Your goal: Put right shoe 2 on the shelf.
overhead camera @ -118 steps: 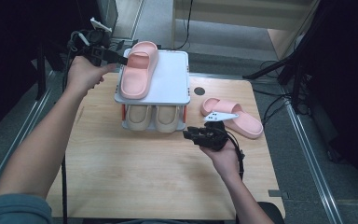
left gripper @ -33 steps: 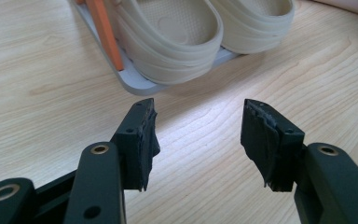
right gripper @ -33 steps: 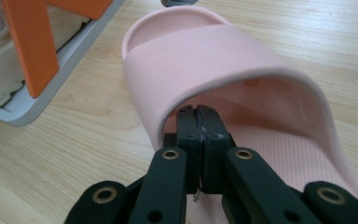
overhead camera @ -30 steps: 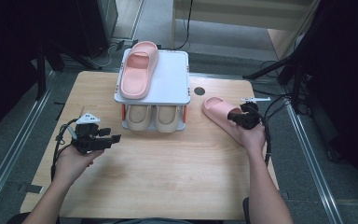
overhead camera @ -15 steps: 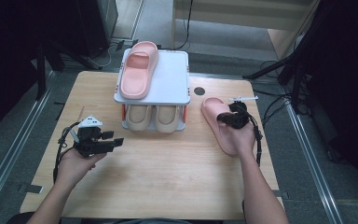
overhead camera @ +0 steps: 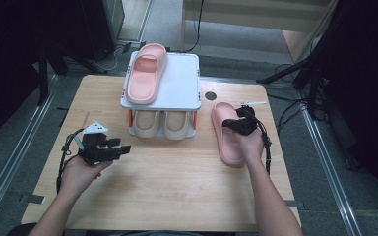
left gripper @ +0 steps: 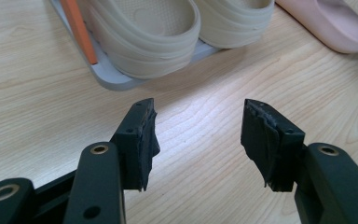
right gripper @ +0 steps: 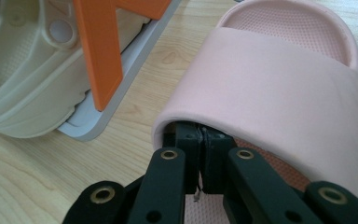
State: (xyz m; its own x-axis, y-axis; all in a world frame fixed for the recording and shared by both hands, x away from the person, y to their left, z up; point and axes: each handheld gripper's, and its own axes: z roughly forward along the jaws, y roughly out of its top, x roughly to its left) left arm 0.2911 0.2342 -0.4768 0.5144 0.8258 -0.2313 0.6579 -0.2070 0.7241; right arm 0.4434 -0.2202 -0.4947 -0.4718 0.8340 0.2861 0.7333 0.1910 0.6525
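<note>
Swung upright since a second ago, the pink slipper [overhead camera: 228,132] on the table [overhead camera: 177,196] right of the rack [overhead camera: 177,81] – now lined up for lifting beside its mate [overhead camera: 146,73]. Right gripper [right gripper: 200,137] closed, tips tucked under the strap – seen close up. Left gripper [left gripper: 196,135] open, empty
</note>
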